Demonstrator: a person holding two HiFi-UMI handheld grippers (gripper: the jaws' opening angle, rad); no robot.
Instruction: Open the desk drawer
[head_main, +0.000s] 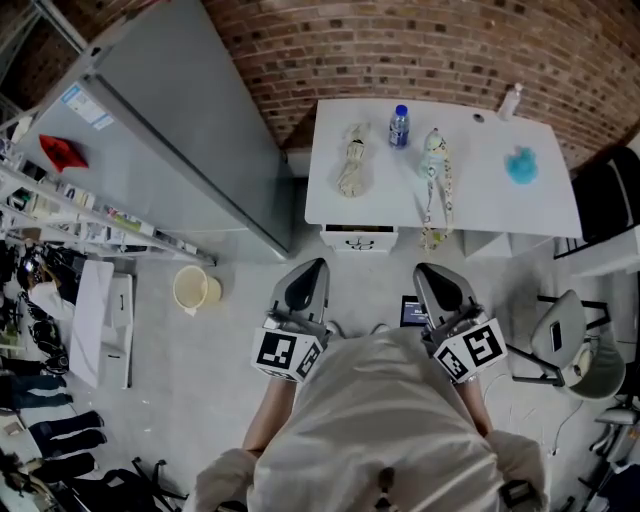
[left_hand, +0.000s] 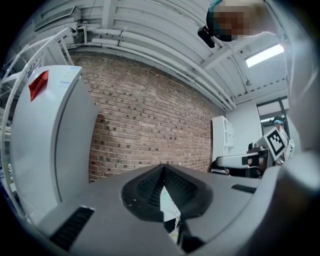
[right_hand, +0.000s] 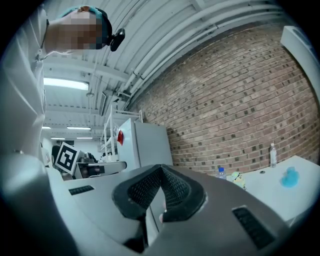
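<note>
A white desk (head_main: 480, 185) stands against the brick wall at the top of the head view. Its drawer unit (head_main: 359, 238) shows under the desk's front left edge, closed as far as I can tell. My left gripper (head_main: 313, 268) hangs shut and empty well in front of the desk, below the drawer unit. To its right, my right gripper (head_main: 428, 272) is shut and empty at the same distance. Both point level toward the desk. In the right gripper view, my right gripper (right_hand: 161, 168) faces the wall with the desk (right_hand: 280, 192) at right. The left gripper (left_hand: 163, 168) sees brick wall.
On the desk lie a blue-capped bottle (head_main: 399, 126), a rolled cloth bundle (head_main: 352, 160), a long plush toy (head_main: 436, 175), a blue object (head_main: 521, 165) and a white bottle (head_main: 510, 101). A grey refrigerator (head_main: 180, 120) stands left. A bucket (head_main: 193, 289) and a chair (head_main: 575, 345) sit on the floor.
</note>
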